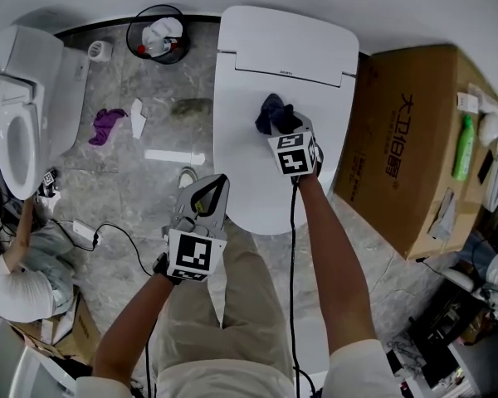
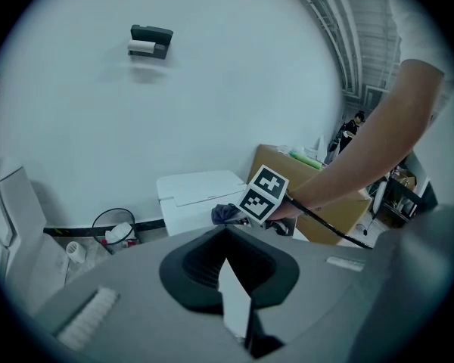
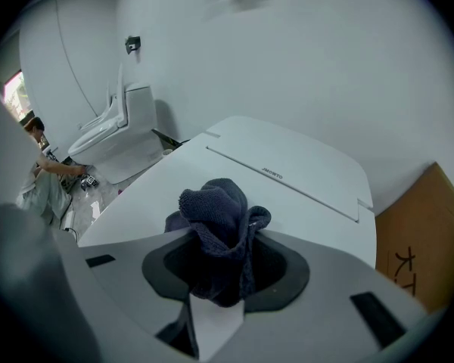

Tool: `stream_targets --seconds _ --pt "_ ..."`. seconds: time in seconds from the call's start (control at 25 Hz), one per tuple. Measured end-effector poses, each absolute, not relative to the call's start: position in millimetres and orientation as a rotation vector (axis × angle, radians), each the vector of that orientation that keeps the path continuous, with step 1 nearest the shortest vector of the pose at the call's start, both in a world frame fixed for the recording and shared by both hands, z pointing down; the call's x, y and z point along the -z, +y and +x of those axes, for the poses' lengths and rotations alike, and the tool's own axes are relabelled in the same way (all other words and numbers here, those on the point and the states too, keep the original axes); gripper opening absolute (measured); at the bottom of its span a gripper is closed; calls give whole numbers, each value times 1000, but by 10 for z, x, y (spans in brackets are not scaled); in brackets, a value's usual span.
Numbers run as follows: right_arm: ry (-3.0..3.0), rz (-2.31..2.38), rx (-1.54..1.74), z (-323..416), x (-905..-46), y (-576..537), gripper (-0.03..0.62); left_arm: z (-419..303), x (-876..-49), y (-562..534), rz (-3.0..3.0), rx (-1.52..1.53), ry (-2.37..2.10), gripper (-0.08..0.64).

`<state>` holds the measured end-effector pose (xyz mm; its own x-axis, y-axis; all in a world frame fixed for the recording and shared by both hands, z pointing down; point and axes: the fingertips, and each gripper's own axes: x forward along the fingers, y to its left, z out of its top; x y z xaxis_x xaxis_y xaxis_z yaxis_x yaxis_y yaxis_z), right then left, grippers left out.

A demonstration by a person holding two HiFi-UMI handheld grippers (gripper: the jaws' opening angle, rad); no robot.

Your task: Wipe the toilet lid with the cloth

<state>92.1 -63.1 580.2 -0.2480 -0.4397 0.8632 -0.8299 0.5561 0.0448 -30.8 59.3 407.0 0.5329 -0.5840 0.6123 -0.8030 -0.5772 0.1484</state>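
Note:
The white toilet lid [image 1: 251, 172] lies closed in the middle of the head view. A dark blue cloth [image 1: 273, 113] is bunched on the lid's far part, near the hinge. My right gripper [image 1: 282, 125] is shut on it. In the right gripper view the cloth [image 3: 218, 216] stands crumpled up between the jaws, over the lid [image 3: 287, 165]. My left gripper [image 1: 208, 187] hovers at the lid's near left edge, shut with nothing in it. The left gripper view [image 2: 231, 297] faces the toilet [image 2: 197, 195] and the cloth [image 2: 225, 214].
A second toilet [image 1: 17, 131] with its seat open stands at the left, with a person [image 1: 17, 280] crouched beside it. A black waste bin [image 1: 158, 36], a purple rag [image 1: 106, 124] and cables lie on the floor. A large cardboard box [image 1: 407, 139] stands right of the toilet.

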Motion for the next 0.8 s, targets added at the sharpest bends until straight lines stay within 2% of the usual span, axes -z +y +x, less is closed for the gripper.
stream_targets --seconds 0.8 --pt "-1799 1033 -536 1513 -5813 -619 132 -256 -4174 576 2306 -709 -1160 0"
